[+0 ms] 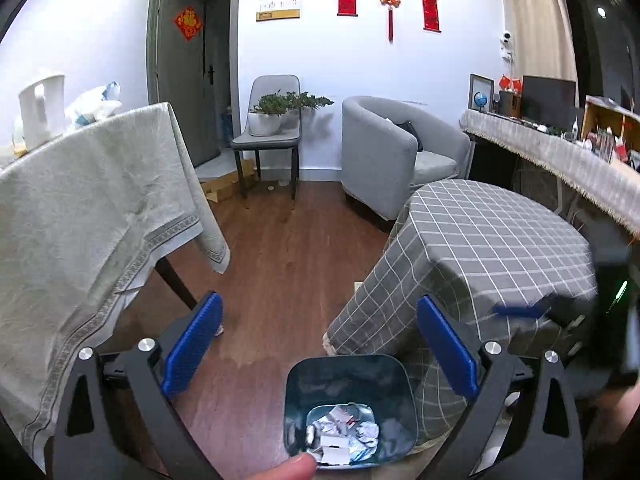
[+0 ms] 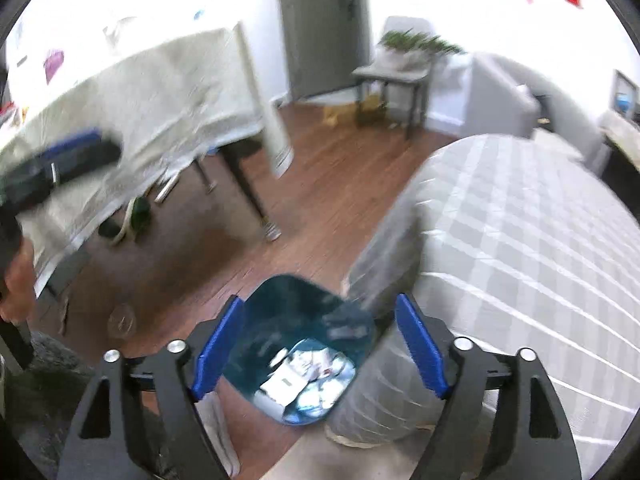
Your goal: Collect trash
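Note:
A dark teal trash bin [image 1: 348, 408] stands on the wooden floor beside the grey checked table. Crumpled white paper trash [image 1: 344, 436] lies in its bottom. My left gripper [image 1: 320, 320] is open and empty, held above the bin. My right gripper [image 2: 320, 320] is also open and empty, above the same bin [image 2: 296, 352], whose paper trash [image 2: 308, 380] shows between its blue pads. The right wrist view is motion-blurred. The right gripper shows blurred at the right edge of the left wrist view [image 1: 560, 312]. The left gripper shows blurred in the right wrist view [image 2: 68, 160].
A table with a grey checked cloth [image 1: 500, 248] stands right of the bin. A table with a pale green cloth [image 1: 80, 208] is on the left. A grey armchair [image 1: 396, 152] and a chair with a potted plant [image 1: 276, 120] stand at the far wall.

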`<state>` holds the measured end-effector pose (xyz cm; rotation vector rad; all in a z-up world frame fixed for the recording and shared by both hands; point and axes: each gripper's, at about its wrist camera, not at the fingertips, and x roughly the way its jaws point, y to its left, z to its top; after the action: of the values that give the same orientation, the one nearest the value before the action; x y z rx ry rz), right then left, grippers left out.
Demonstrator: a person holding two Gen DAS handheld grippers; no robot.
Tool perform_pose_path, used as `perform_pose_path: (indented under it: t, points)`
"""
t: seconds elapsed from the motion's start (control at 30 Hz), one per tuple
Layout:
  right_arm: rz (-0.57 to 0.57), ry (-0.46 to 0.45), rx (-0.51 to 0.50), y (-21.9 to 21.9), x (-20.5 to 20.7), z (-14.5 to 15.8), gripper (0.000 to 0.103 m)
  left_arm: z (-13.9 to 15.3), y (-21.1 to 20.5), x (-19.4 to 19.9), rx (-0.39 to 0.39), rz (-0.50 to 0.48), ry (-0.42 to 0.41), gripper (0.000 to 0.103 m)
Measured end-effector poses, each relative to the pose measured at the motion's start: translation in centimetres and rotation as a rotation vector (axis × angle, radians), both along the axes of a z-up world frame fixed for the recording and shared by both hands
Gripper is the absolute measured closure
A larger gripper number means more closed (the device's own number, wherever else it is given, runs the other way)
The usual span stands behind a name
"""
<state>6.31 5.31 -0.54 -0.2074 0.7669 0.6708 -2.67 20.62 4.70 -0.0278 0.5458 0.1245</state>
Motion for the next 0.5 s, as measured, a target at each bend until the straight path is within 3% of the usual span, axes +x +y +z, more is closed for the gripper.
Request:
perform_pose_path:
  t: [0.07, 0.2, 0.5]
  points:
    - [-0.045, -0.041, 0.006, -1.9, -0.5, 1.2, 0.011, 0.0, -0.6, -0.7, 0.006, -0.003, 0.001, 0.004]
    - [-0.163, -0.122, 0.026, -6.8, -1.7, 3.8, 0.003, -0.4, -2.3, -2.0, 0.019, -0.006, 0.013, 0.003]
    - [-0.279, -0.278, 0.046, -14.9, -5.6, 6.7, 0.003, -0.8, -4.6, -4.4, 0.005, 0.042, -0.038, 0.003]
